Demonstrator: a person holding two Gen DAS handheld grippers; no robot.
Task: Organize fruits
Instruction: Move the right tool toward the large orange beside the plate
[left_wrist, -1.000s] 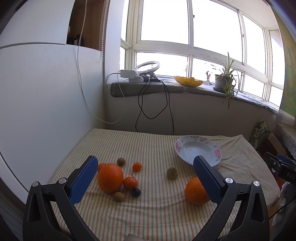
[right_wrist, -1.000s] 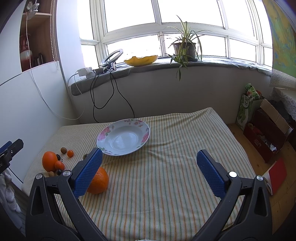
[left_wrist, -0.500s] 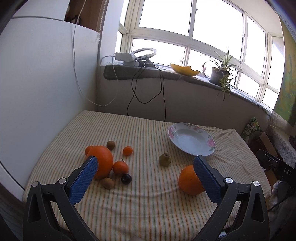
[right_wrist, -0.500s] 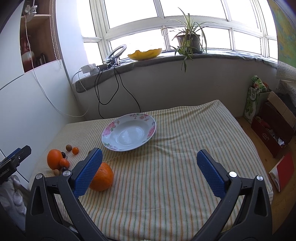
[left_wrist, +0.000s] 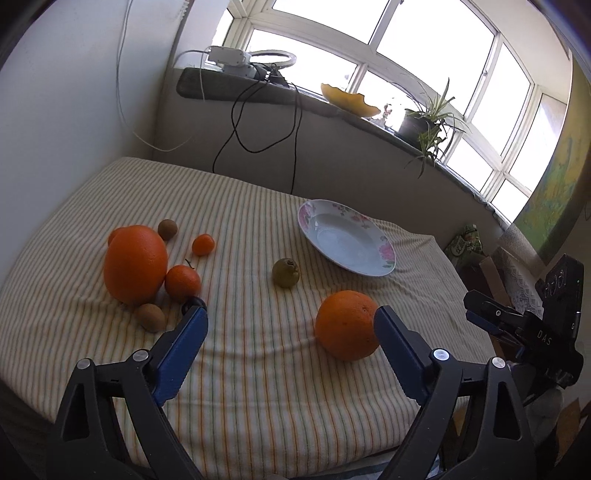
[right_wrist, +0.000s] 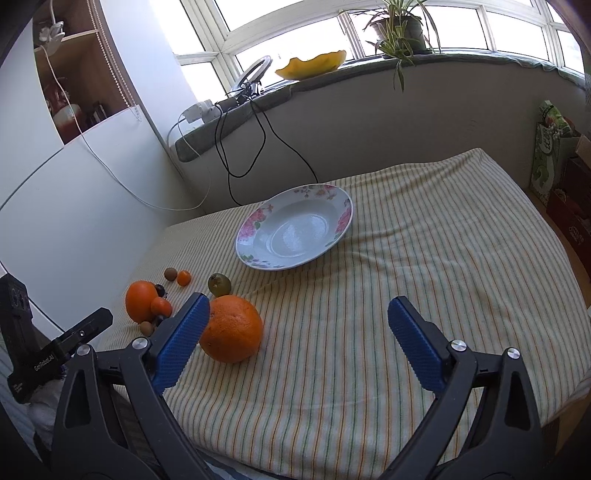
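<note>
Right wrist view puts the nearest big round orange (right_wrist: 231, 329) on the striped cloth of the counter (right_wrist: 424, 258), just ahead of your right gripper (right_wrist: 295, 325) and beside its left finger; those fingers stand spread but are closing, with nothing between them. Your left gripper (left_wrist: 290, 325) is likewise spread and closing on empty air, the same orange (left_wrist: 347, 325) just past its right finger. I'd judge this fruit firm, fairly heavy and apt to roll, with a waxy, dimpled skin, so take it across its widest middle, pads level on opposite sides. The white floral-rimmed plate (right_wrist: 255, 221) sits empty beyond it. The second large orange (left_wrist: 135, 264), small tangerine (left_wrist: 183, 282) and brown kiwi (left_wrist: 150, 317) huddle touching; the green pear-like fruit (left_wrist: 285, 272) probably bruises more easily, so squeeze gently.
</note>
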